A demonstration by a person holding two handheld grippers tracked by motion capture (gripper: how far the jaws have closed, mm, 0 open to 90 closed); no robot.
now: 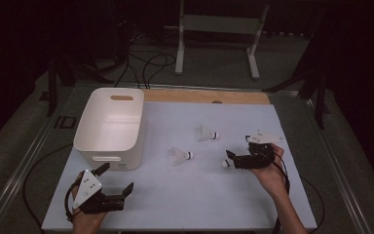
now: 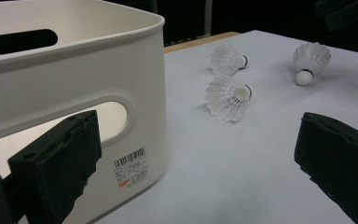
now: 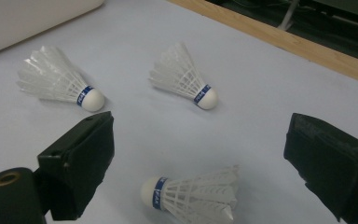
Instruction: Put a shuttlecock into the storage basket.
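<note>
white table (image 1: pixel 185 195): right gripper (image 1: pixel 235 157) jaws straddling shuttlecock (image 3: pixel 191 195).

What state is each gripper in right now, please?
Left gripper: open, holding nothing, beside the white bin.
Right gripper: open around a shuttlecock, not gripping.

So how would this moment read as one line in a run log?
right gripper: open, around nearest white feathered shuttlecock | left gripper: open, beside white plastic bin | two other shuttlecocks: on table
</note>
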